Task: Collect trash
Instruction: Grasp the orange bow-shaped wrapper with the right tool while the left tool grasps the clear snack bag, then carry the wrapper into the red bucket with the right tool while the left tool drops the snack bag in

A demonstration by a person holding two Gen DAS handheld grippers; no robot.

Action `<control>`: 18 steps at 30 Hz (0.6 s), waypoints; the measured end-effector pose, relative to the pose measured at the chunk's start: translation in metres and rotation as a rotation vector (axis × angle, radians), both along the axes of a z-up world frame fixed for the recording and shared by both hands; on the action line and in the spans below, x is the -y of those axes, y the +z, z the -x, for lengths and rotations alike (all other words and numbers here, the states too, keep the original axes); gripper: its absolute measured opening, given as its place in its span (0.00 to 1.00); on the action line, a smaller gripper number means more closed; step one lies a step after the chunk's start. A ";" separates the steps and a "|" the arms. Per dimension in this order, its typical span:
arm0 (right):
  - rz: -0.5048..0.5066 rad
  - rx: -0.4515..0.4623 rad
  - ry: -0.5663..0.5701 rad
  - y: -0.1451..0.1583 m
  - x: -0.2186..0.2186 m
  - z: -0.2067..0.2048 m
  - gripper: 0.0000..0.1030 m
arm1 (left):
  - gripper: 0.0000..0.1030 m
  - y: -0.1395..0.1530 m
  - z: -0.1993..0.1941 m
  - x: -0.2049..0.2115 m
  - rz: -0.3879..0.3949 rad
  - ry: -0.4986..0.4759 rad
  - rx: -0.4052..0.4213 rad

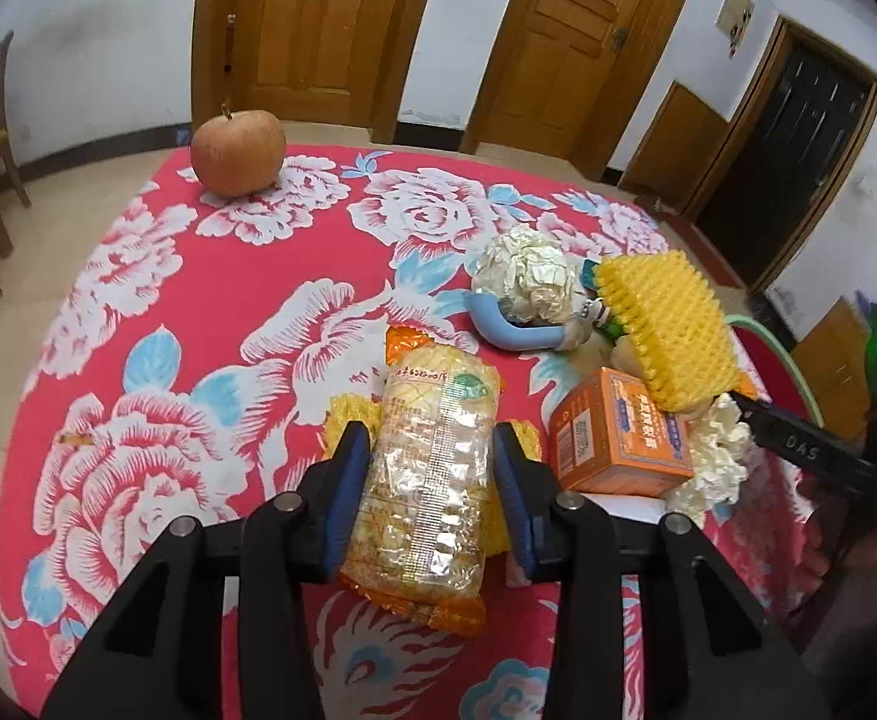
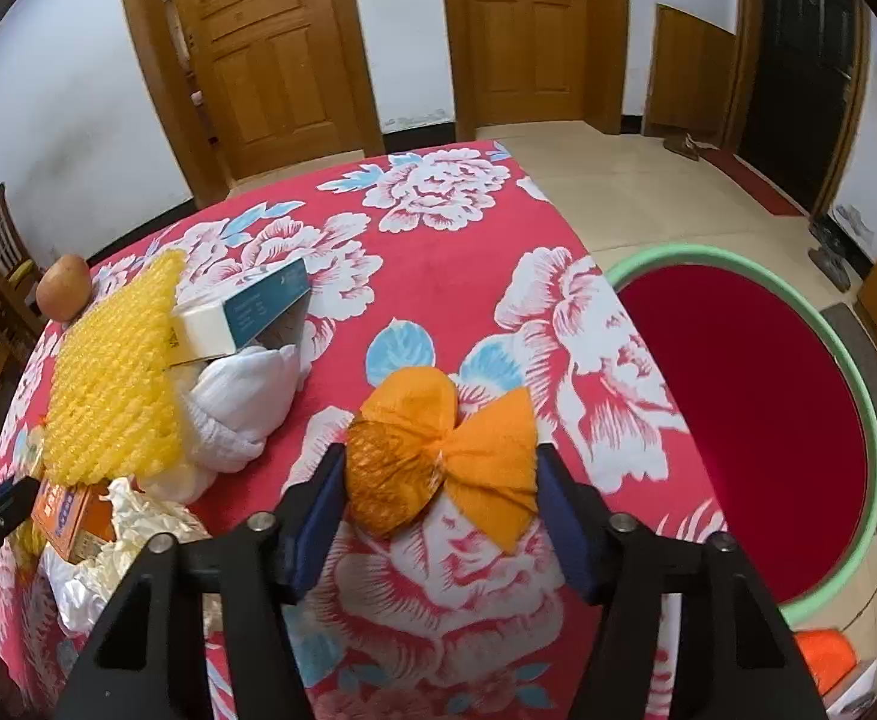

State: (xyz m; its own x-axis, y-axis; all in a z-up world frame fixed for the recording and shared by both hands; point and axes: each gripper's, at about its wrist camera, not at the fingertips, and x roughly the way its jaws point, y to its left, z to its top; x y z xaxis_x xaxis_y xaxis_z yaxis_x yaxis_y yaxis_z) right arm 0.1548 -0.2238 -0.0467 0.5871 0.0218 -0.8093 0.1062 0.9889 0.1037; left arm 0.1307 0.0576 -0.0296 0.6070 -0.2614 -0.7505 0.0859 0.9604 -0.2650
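Observation:
In the left wrist view my left gripper (image 1: 432, 450) has its blue pads on both sides of a clear and orange snack wrapper (image 1: 426, 480) on the red flowered tablecloth (image 1: 198, 300); it looks shut on it. In the right wrist view my right gripper (image 2: 438, 474) is open around an orange crumpled wrapper (image 2: 432, 450); the left pad touches it, the right pad stands just apart. A red basin with a green rim (image 2: 756, 450) stands on the floor right of the table.
A trash pile lies at the table's right: yellow foam net (image 1: 666, 324), orange box (image 1: 618, 438), crumpled paper ball (image 1: 528, 270), blue tube (image 1: 516, 336), teal box (image 2: 246, 312), white cloth (image 2: 240, 402). An apple (image 1: 237, 150) sits at the far edge. Chairs stand at left.

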 end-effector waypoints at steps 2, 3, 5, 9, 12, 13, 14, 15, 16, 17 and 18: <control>-0.015 0.006 -0.023 0.002 0.000 0.004 0.50 | 0.40 0.001 0.001 -0.003 0.016 -0.002 0.004; -0.014 0.015 -0.032 0.003 -0.001 0.007 0.47 | 0.40 0.003 0.002 -0.004 0.024 -0.003 0.008; -0.016 0.030 -0.043 0.007 -0.002 0.013 0.36 | 0.40 0.007 0.006 -0.005 0.032 -0.011 0.024; -0.016 0.059 -0.038 0.017 -0.004 0.025 0.24 | 0.40 0.021 0.019 -0.002 0.042 -0.020 0.067; -0.018 0.086 -0.033 0.025 -0.001 0.034 0.21 | 0.40 0.029 0.028 0.001 0.045 -0.019 0.087; -0.020 0.097 -0.029 0.028 -0.001 0.037 0.20 | 0.40 0.032 0.030 0.002 0.043 -0.018 0.091; -0.022 0.105 -0.025 0.030 -0.001 0.039 0.20 | 0.40 0.034 0.033 0.003 0.043 -0.017 0.092; -0.025 0.115 -0.020 0.033 0.000 0.042 0.20 | 0.40 0.036 0.035 0.004 0.045 -0.018 0.093; -0.027 0.123 -0.016 0.035 0.000 0.045 0.19 | 0.40 0.038 0.038 0.006 0.049 -0.019 0.092; -0.032 0.131 -0.013 0.038 0.001 0.048 0.19 | 0.40 0.039 0.039 0.007 0.052 -0.020 0.091; -0.037 0.139 -0.010 0.040 0.002 0.051 0.19 | 0.40 0.041 0.040 0.009 0.055 -0.019 0.089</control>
